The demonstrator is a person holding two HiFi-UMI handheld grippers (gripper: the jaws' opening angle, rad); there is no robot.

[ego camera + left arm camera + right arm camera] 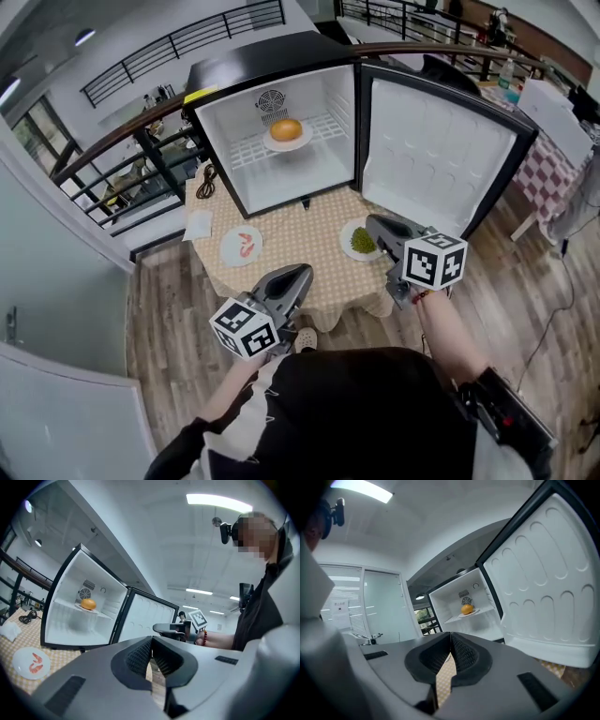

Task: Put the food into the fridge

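Note:
The small black fridge stands open on the table, door swung right. On its wire shelf sits a plate with round orange food, also seen as orange food and orange food. A plate of green food lies on the table's right part, and a plate of red food on the left part, red food. My right gripper hovers beside the green food, shut and empty. My left gripper is at the table's near edge, shut and empty.
The checked tablecloth covers a small table. A white napkin and a black cable lie at the fridge's left. A railing runs behind. Another table with a red-checked cloth stands at the right.

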